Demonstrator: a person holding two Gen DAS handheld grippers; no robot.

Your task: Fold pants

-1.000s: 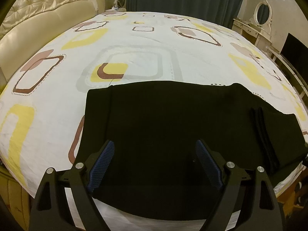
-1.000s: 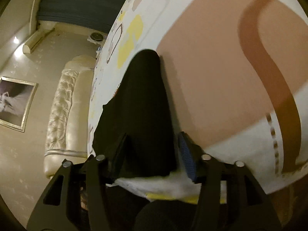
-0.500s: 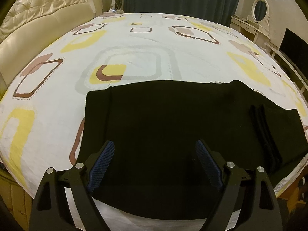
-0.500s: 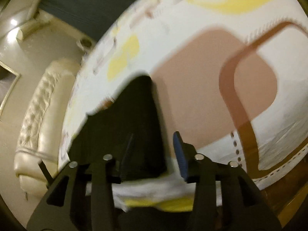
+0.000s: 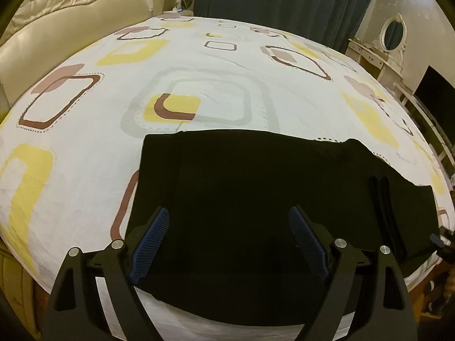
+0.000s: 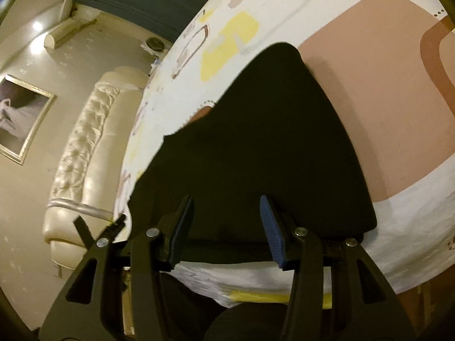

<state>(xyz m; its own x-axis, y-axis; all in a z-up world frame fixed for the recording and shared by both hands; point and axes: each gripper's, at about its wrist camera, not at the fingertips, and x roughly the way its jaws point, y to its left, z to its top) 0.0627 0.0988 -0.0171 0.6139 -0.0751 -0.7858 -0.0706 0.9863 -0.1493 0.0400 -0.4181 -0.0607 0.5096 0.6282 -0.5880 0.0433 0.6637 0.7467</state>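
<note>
Pants [image 5: 241, 199] lie flat on the bed [image 5: 199, 85], partly folded.
Left gripper [image 5: 229, 227] and right gripper [image 6: 227, 221] hover spread wide, holding nothing; further folds likely remain.

Bed [image 5: 85, 147] beyond the pants [image 5: 256, 199] is bare sheet on the far and left sides — open room for a hand-held gripper to pass. Pants lie flat along the near edge, low, no bulk above them. Left: padded headboard [image 5: 71, 14] borders the bed. Right: dresser [image 5: 378, 56] and a dark screen [image 5: 435, 91] stand near the bed edge. Far side — curtain [image 5: 284, 0]. Right wrist view: pants [image 6: 256, 147] reach the near rim of the bed [image 6: 398, 99].
</note>
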